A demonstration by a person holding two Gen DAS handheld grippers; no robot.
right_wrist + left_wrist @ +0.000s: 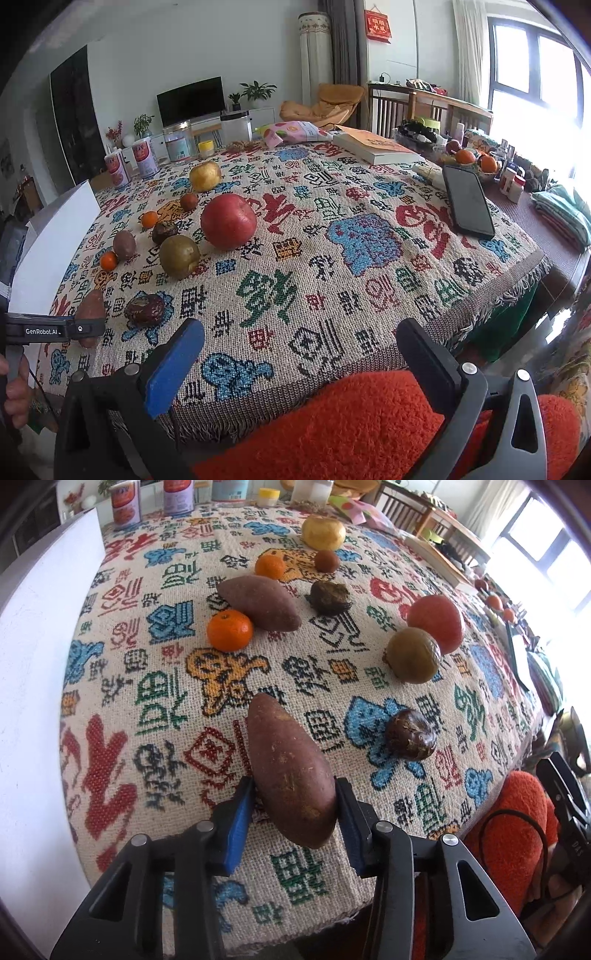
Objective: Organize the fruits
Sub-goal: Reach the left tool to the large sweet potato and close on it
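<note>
My left gripper is shut on a brown sweet potato, its blue pads on both sides, near the table's front edge; the potato also shows in the right wrist view. A second sweet potato lies farther back between two mandarins. A red apple, a green-brown round fruit, a yellow apple and dark passion fruits lie on the patterned cloth. My right gripper is open and empty over the front edge.
A black phone and a book lie at the right of the table. Cans and jars stand at the back. A white board stands at the left edge. An orange cushion is below the front edge.
</note>
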